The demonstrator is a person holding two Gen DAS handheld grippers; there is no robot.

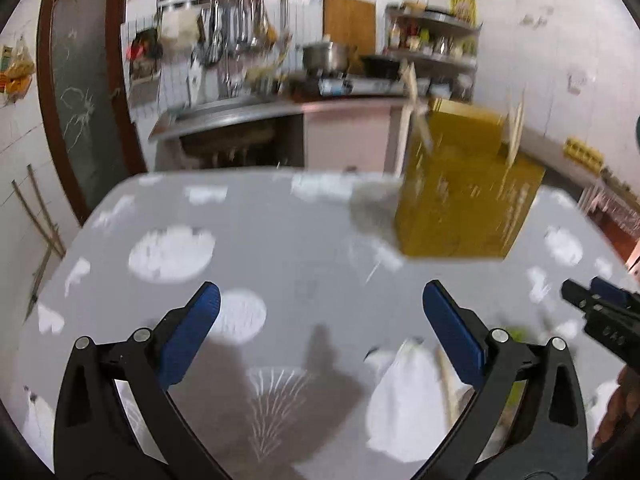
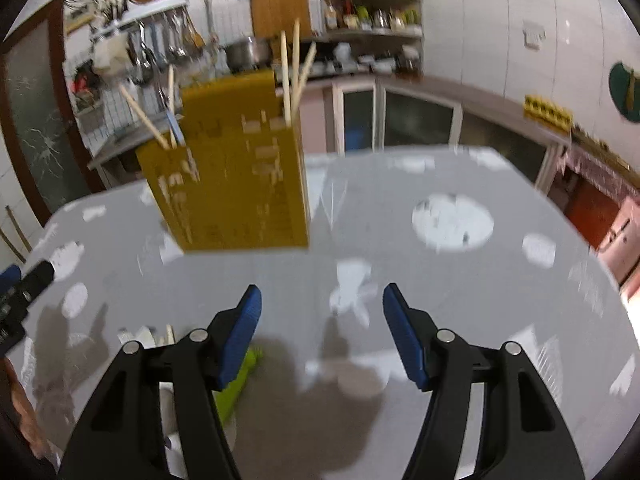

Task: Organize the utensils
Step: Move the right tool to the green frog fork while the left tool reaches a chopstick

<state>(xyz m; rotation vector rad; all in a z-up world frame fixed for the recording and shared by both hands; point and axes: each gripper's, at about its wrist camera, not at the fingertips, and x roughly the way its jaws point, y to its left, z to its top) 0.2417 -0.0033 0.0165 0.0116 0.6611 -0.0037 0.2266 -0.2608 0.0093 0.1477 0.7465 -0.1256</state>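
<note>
We see both frames blurred. Left hand-held gripper (image 1: 320, 308) and right hand-held gripper (image 2: 322, 304) released, empty. Risk: misjudged grab nudges tall yellow box (image 2: 236, 176), tipping chopsticks (image 2: 289, 72) across table (image 2: 400, 184).

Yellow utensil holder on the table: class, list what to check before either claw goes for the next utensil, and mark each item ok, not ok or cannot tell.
1. Left claw open and empty: ok.
2. Right claw open and empty: ok.
3. Yellow utensil holder upright on the table: ok.
4. Chopsticks already standing in the holder: ok.
5. Green utensil lying loose near the right claw, below its left finger: ok.
6. Exact kind of white items by the left claw: cannot tell, blurred.
</note>
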